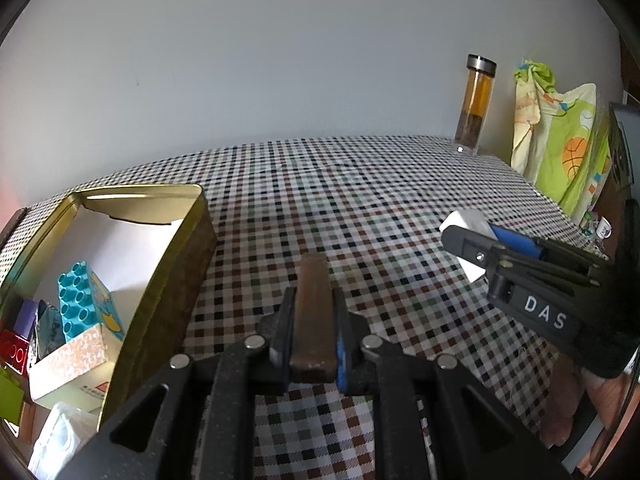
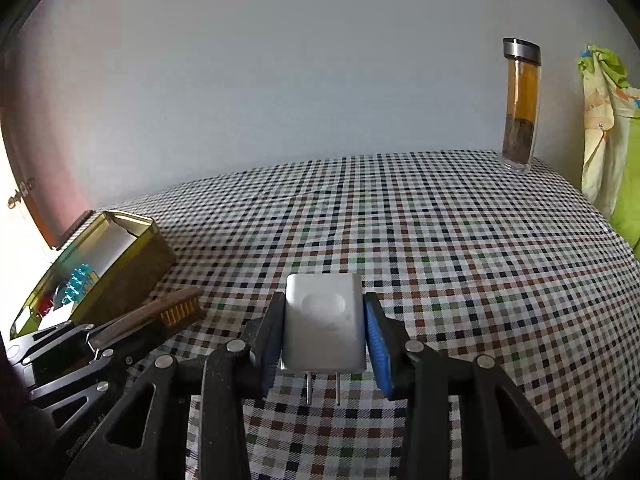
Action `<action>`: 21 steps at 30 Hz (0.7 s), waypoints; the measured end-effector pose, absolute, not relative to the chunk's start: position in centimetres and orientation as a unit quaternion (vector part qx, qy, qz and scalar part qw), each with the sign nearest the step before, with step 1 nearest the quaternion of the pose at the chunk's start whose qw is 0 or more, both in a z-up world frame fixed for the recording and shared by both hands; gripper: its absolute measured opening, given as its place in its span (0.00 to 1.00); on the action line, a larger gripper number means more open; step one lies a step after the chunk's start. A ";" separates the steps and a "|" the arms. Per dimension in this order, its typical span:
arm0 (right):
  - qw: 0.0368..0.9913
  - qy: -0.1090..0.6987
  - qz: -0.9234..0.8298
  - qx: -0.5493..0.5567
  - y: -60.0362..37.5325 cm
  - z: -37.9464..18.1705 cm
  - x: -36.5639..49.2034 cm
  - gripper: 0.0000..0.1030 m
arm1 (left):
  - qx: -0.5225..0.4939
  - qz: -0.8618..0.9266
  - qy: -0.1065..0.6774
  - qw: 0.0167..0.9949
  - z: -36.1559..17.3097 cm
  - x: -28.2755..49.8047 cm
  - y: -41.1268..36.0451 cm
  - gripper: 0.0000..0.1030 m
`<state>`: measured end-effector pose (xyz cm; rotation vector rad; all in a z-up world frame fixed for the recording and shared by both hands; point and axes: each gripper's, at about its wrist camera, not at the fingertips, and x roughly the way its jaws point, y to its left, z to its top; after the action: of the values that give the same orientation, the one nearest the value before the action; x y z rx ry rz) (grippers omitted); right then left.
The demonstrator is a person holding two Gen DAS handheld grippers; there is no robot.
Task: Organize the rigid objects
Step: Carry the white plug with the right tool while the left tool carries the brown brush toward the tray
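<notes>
Two grippers each clamp something above the checked cloth — left gripper (image 1: 314,320) a brush (image 1: 314,312), long axis forward; right gripper (image 2: 324,332) a charger (image 2: 322,330). Tin (image 1: 160,280) lies left — nearer the brush.

White raised letters "DAS" stand on the black body of my right gripper (image 1: 476,240), seen from the left wrist. Small embossed lettering runs along my left gripper's (image 2: 182,310) black frame, too small to read. A red print on a white box (image 1: 70,364) is illegible.
</notes>
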<state>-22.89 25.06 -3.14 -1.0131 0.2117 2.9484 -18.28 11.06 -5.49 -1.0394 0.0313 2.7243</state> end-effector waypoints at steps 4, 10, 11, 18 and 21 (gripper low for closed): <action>0.002 0.069 0.945 -0.319 24.8 -3.0 -22.4 0.39 | -0.349 0.930 0.012 0.116 -5.4 -17.8 11.0 0.13; -0.013 0.060 0.947 -0.316 23.9 -3.0 -21.5 0.39 | -0.346 0.930 0.009 0.121 -5.3 -17.3 10.8 0.13; -0.016 0.059 0.947 -0.316 23.7 -3.0 -21.4 0.39 | -0.345 0.931 0.008 0.121 -5.3 -17.3 10.8 0.13; -0.027 0.053 0.947 -0.315 23.3 -2.9 -21.3 0.39 | -0.335 0.935 0.013 0.116 -5.0 -16.5 10.6 0.13; -0.031 0.052 0.947 -0.315 23.2 -2.9 -21.1 0.39 | -0.329 0.937 0.018 0.113 -4.9 -16.2 10.7 0.13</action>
<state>-21.14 23.17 -2.95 -1.0087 0.1657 3.0362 -16.18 10.65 -4.88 -0.9660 0.0525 2.7488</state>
